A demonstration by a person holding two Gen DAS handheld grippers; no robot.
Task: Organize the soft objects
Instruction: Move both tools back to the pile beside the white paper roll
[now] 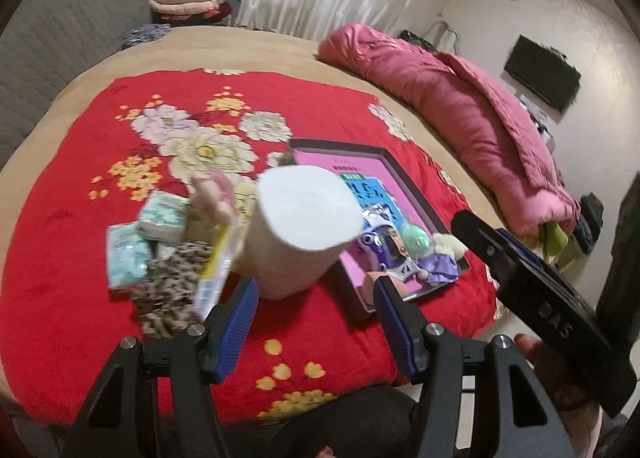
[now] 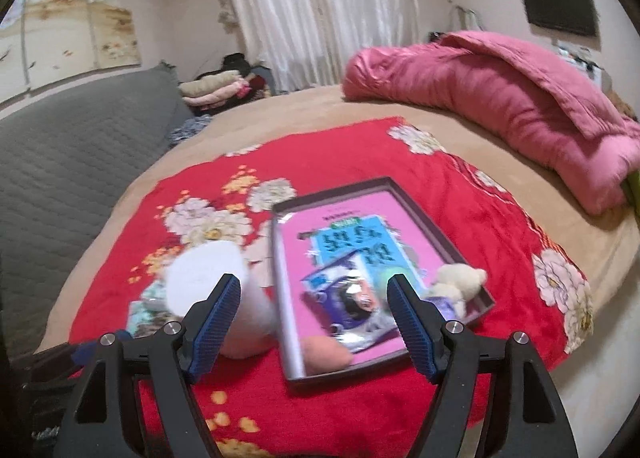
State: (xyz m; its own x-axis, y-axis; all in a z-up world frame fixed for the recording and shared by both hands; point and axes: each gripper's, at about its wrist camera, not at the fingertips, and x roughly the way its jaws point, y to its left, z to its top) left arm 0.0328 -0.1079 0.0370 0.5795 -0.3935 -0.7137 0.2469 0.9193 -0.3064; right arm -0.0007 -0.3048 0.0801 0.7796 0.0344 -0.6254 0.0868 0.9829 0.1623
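Note:
A white paper roll stands on the red floral blanket, just ahead of my open, empty left gripper. Left of the roll lie tissue packs, a leopard-print cloth and a pink plush. A shallow dark tray with a pink base holds a foil packet, a green ball and a cream plush doll. My right gripper is open and empty, above the tray's near end, over the packet. The roll also shows in the right wrist view.
A pink quilt lies bunched along the bed's far right side. Folded clothes are stacked by the curtain. A grey quilted headboard stands on the left. The right gripper's body shows at the right of the left wrist view.

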